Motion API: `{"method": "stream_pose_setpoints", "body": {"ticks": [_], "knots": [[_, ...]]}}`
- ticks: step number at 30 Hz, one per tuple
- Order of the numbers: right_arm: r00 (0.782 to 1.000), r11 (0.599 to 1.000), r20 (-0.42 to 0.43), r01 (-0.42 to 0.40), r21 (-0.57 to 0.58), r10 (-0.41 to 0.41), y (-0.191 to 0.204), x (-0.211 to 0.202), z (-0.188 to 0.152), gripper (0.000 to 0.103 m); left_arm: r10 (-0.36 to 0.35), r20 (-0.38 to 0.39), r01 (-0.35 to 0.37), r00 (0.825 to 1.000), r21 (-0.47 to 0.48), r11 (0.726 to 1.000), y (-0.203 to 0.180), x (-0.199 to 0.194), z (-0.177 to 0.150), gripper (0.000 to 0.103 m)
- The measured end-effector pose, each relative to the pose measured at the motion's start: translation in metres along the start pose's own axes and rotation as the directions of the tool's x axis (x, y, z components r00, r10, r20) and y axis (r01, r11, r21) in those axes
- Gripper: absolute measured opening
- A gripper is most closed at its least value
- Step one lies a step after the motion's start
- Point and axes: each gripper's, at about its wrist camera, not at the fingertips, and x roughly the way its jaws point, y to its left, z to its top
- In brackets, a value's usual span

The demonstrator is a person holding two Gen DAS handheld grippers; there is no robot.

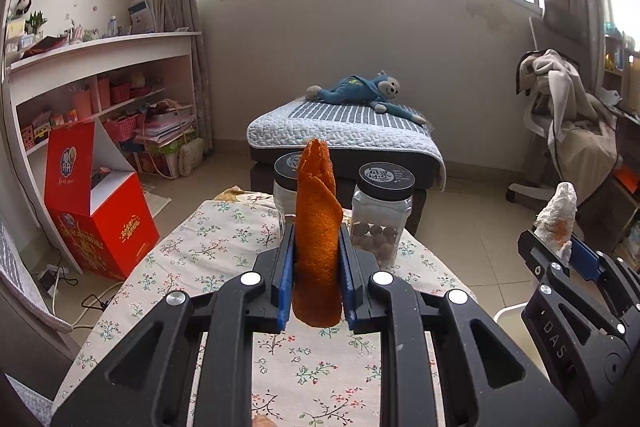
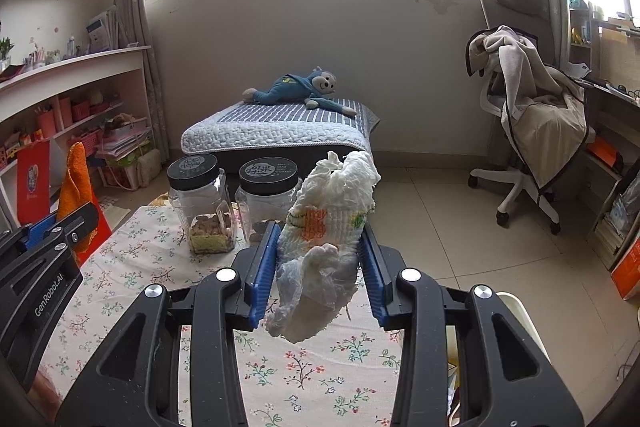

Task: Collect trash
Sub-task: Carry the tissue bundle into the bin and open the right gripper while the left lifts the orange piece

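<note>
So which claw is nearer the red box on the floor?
Left. The left claw, shut on orange peel, is on the red box's side; the right claw, holding crumpled tissue, sits farther away.

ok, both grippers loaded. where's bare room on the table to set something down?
Free: the floral tablecloth left of the two jars and the near stretch below both grippers. Crowded: the far edge, where the nut jar and second jar stand. Left gripper holds orange peel, right gripper a tissue wad.

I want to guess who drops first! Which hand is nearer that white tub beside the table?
Probably right. The right gripper, clamping the crumpled tissue, is beside the white tub; the left gripper, holding the orange scrap, sits farther over the table.
</note>
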Motion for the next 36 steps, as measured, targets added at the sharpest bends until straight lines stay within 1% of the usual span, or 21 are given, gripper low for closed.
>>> {"method": "stream_pose_setpoints", "body": {"ticks": [20,25,32,34,36], "knots": [[0.994,0.994,-0.001,0.109,0.023,-0.109,-0.067,-0.015,-0.008,0.037,-0.092,0.002,0.092,0.996,0.069,0.993,-0.059,-0.007,-0.007,0.021],[0.988,0.988,-0.018,0.152,0.031,-0.152,-0.09,-0.016,-0.013,0.037,-0.12,-0.003,0.119,0.993,0.086,0.989,-0.078,-0.008,-0.009,0.021],[0.973,0.971,-0.063,0.225,0.077,-0.221,-0.136,-0.012,-0.023,0.038,-0.171,-0.017,0.172,0.985,0.125,0.977,-0.114,-0.012,-0.016,0.021],[0.97,0.967,-0.076,0.237,0.094,-0.231,-0.149,-0.012,-0.025,0.04,-0.187,-0.022,0.188,0.982,0.136,0.973,-0.126,-0.013,-0.018,0.021],[0.965,0.96,-0.082,0.259,0.11,-0.251,-0.16,-0.014,-0.027,0.055,-0.208,-0.032,0.211,0.978,0.142,0.967,-0.138,-0.014,-0.02,0.021]]}}
